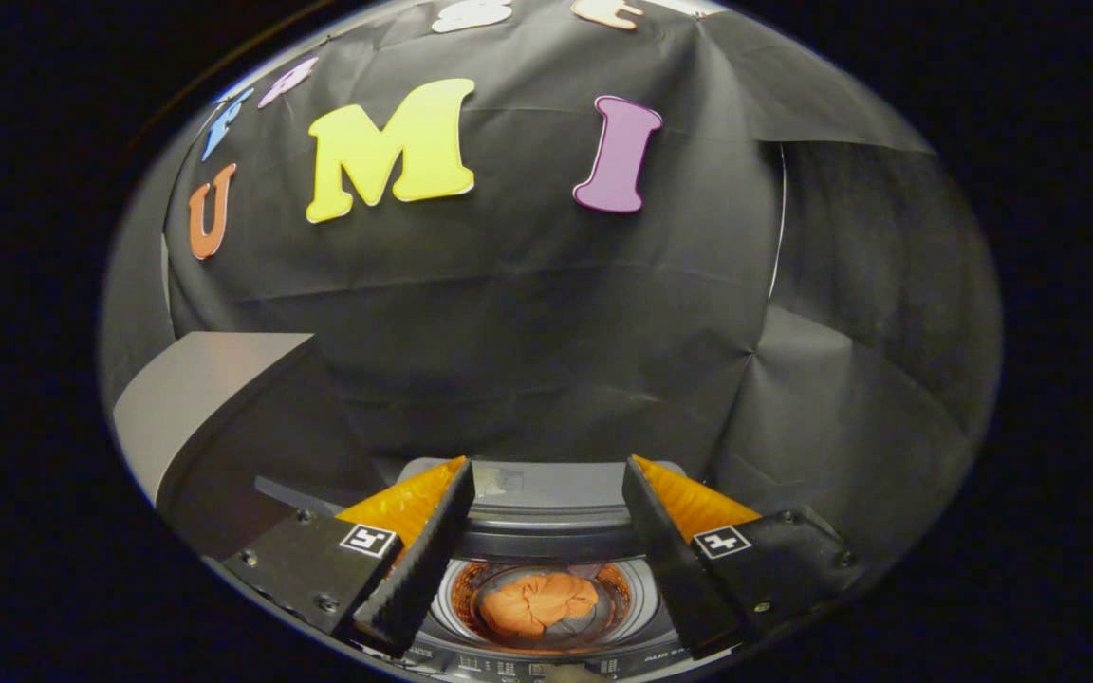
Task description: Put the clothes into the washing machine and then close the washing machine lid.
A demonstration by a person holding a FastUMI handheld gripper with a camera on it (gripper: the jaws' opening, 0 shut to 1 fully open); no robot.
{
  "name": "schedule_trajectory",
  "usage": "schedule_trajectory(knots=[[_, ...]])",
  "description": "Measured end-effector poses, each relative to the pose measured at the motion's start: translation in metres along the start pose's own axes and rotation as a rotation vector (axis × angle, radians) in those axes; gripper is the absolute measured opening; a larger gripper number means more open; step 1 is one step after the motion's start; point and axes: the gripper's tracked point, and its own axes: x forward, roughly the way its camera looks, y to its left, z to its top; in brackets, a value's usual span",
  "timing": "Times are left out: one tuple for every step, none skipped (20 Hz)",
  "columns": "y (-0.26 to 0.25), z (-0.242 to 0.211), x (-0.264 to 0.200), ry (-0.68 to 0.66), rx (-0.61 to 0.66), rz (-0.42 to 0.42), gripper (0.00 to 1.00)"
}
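And here is the picture from above: a wall of black cloth (546, 323) rises behind everything, creased and folded, with a seam running down its right side where one sheet laps another. Off to the left, a pale grey flat panel (195, 389) slants up against that cloth, its near edge in shadow; whether it belongs to the machine cannot be told from here.

Down below sits the grey top-loading washing machine (546, 493), seen from overhead, its back deck just beyond the fingertips and its mouth open. Inside that mouth, the round metal drum (594, 621) glows warm around its wall, ringed by a pale rim. A strip of controls runs along the near edge of the machine, too small and too dim to make out.

The hand-held two-finger gripper (546, 484) hangs right above the opening, fingers pointing forward over the machine. The jaws stand wide apart, nothing between them but open air, and both ribbed inner faces are bare. Each finger base carries a small square black-and-white marker.

And there it is, the prize: a crumpled orange garment (537, 603) lying bunched in the bottom of the drum, framed between the two fingers and well below them, touching neither.
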Motion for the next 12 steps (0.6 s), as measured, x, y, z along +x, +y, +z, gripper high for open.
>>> schedule_trajectory(knots=[[0.000,-0.009,-0.001,0.012,-0.007,-0.004,0.99],[-0.002,-0.022,-0.004,0.036,-0.018,-0.017,0.99],[-0.004,-0.034,-0.007,0.051,-0.021,-0.019,0.99],[-0.004,-0.047,-0.011,0.065,-0.021,-0.019,0.99],[-0.004,-0.061,-0.012,0.080,-0.019,-0.016,0.99],[-0.003,-0.073,-0.014,0.100,-0.022,-0.016,0.99],[-0.003,-0.082,-0.016,0.115,-0.026,-0.016,0.99],[-0.004,-0.090,-0.019,0.122,-0.031,-0.015,0.99],[-0.006,-0.094,-0.019,0.125,-0.034,-0.016,0.99],[-0.007,-0.094,-0.020,0.124,-0.034,-0.018,0.99],[-0.010,-0.092,-0.021,0.121,-0.031,-0.020,0.99],[-0.012,-0.090,-0.021,0.117,-0.030,-0.020,0.99]])
